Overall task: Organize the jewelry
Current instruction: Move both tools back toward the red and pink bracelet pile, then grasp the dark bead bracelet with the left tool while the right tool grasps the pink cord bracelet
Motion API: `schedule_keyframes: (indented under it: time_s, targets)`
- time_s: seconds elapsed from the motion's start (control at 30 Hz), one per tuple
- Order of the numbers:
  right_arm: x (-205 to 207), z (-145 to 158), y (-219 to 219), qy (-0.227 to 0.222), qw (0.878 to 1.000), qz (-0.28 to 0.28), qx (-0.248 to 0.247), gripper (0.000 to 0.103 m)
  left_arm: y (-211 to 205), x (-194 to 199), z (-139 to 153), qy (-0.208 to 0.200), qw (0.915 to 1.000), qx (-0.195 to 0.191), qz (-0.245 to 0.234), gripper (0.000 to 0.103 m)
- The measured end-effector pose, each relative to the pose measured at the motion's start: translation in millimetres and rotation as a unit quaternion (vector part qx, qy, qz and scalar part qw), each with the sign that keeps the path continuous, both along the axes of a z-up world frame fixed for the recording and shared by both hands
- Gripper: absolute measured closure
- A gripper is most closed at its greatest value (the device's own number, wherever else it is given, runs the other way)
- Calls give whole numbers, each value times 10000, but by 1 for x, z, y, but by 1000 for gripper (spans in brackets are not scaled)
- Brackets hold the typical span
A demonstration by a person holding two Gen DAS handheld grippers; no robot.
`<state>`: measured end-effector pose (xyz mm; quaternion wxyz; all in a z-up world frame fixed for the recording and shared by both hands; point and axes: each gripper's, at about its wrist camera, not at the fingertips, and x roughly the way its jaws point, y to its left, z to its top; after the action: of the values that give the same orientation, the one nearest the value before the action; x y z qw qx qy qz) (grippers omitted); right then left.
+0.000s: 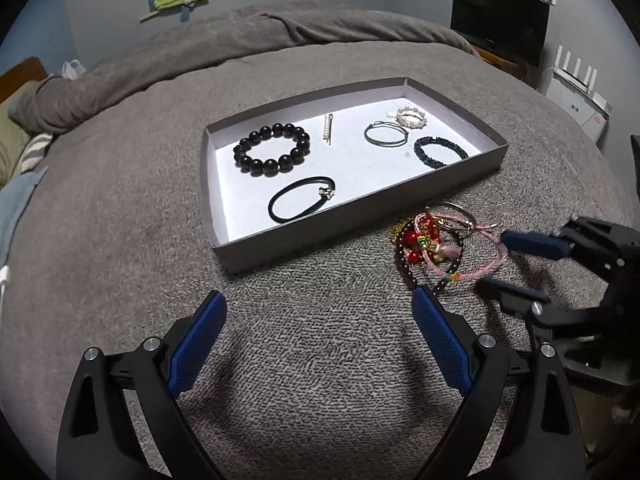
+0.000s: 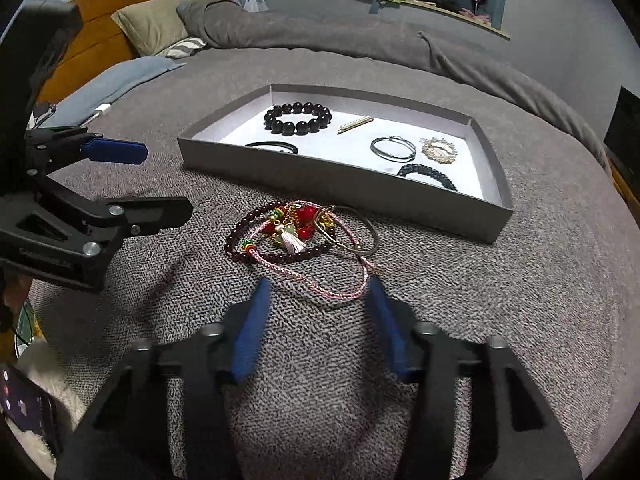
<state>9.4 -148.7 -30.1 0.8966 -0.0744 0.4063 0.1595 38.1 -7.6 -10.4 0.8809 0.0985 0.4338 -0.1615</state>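
Observation:
A grey tray (image 1: 224,184) (image 2: 348,176) on the bed holds a black bead bracelet (image 1: 272,151) (image 2: 298,119), a black cord band (image 1: 302,205), a gold clip (image 1: 328,129) (image 2: 355,124), a thin wire bangle (image 1: 386,134) (image 2: 393,149), a pearl brooch (image 1: 412,117) (image 2: 439,151) and a dark braided bracelet (image 1: 440,152) (image 2: 426,176). A tangled pile (image 1: 436,246) (image 2: 304,240) of dark beads, red beads, pink cord and a metal bangle lies in front of the tray. My right gripper (image 2: 318,292) (image 1: 496,258) is open, its fingertips flanking the pink cord loop (image 2: 320,286). My left gripper (image 1: 320,304) (image 2: 160,180) is open and empty, left of the pile.
The grey blanket (image 1: 320,360) covers the bed, bunched into a ridge behind the tray. Pillows (image 2: 156,24) and a wooden headboard (image 2: 92,40) lie far left in the right wrist view. A monitor (image 1: 500,20) and white router (image 1: 576,84) stand at the far right.

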Motion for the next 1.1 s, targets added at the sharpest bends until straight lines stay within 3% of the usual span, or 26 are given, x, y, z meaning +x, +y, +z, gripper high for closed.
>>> schedule_keyframes:
  time_s: [0.03,0.1,0.4,0.67,0.83,1.1]
  targets:
    - [0,0,-3,31,10000,1,78,87,0,0,0,10,10000,-3,-11,10]
    - [-2,6,-10,25,9995,-1,306,99,-1,0,-1,26,10000,-21,-46,10]
    - [-11,51,-45,-284,9935,-86,1100,100,-12,6,-3,133,9995,-226,-171,10]
    - [-20,84,-69,-626,9887,-229,1345,100,-26,11,-6,220,9988,-251,-359,13]
    - [-18,84,-74,-606,9885,-294,1354,100,-38,16,-19,507,9970,-240,-537,52]
    - [-15,75,-72,-469,9891,-327,1354,100,-48,20,-28,640,9954,-269,-661,82]
